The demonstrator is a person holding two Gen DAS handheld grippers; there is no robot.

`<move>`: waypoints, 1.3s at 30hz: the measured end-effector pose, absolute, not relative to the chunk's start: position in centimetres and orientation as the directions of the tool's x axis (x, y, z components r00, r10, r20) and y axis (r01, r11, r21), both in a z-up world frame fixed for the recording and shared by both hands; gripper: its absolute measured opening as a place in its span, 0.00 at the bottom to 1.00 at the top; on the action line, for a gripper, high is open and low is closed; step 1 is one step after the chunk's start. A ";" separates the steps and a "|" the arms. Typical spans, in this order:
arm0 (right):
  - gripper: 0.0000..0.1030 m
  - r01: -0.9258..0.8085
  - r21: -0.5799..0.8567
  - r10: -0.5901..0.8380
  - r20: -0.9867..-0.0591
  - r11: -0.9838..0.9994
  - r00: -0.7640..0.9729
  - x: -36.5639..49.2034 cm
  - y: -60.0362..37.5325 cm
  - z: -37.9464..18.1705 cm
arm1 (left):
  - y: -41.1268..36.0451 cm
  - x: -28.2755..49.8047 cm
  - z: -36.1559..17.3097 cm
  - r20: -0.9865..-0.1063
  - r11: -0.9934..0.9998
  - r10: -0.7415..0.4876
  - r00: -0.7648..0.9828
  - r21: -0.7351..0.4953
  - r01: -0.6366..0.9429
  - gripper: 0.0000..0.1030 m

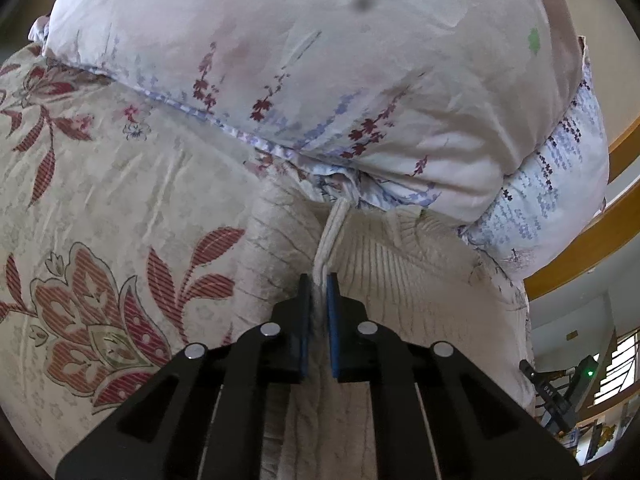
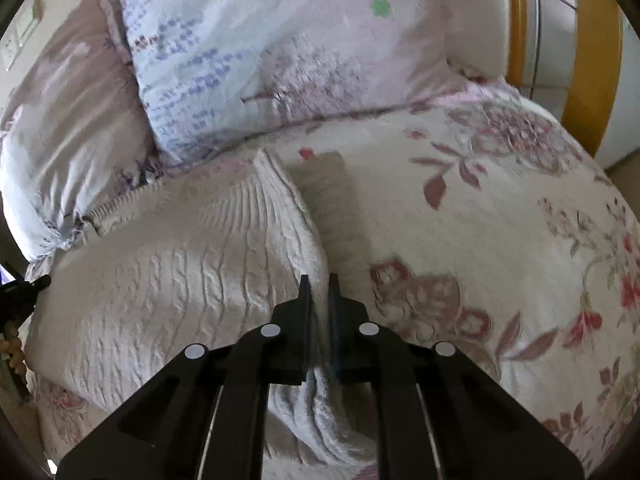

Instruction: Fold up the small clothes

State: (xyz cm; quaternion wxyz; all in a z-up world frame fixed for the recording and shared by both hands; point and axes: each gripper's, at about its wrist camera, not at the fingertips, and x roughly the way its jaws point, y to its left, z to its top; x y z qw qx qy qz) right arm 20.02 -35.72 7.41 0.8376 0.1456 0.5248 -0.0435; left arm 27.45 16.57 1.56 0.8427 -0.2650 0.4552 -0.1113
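Observation:
A cream cable-knit sweater [image 1: 400,280] lies on a floral bedspread [image 1: 100,184]. My left gripper [image 1: 319,280] is shut on a raised fold of the sweater's edge, which runs up from between the blue pads toward the pillows. In the right wrist view the same sweater [image 2: 180,280] spreads to the left. My right gripper [image 2: 320,284] is shut on a lifted edge of the sweater, and the knit ridge runs away from the fingertips toward the pillows. A shadow falls on the bedspread [image 2: 500,220] just right of that ridge.
Two stacked floral pillows [image 1: 320,60] lie just beyond the sweater, also in the right wrist view [image 2: 280,40]. A wooden bed frame [image 1: 600,240] curves at the right. The bed's left edge drops off beside the sweater [image 2: 36,320].

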 end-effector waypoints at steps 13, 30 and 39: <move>0.42 0.086 0.091 0.032 -0.850 0.992 0.526 20.5 -31.2 10.3 | 15.9 23.2 5.3 -0.638 0.857 -0.412 0.651 -0.515 0.037 0.47; 0.67 -0.015 0.090 0.086 -0.878 0.996 0.472 21.4 -26.9 9.3 | 13.4 21.6 3.6 -0.662 0.860 -0.463 0.590 -0.496 0.118 0.72; 0.70 -0.153 0.123 0.182 -0.863 0.981 0.472 22.7 -20.9 9.0 | 18.1 21.9 4.2 -0.659 0.851 -0.390 0.643 -0.524 -0.021 0.83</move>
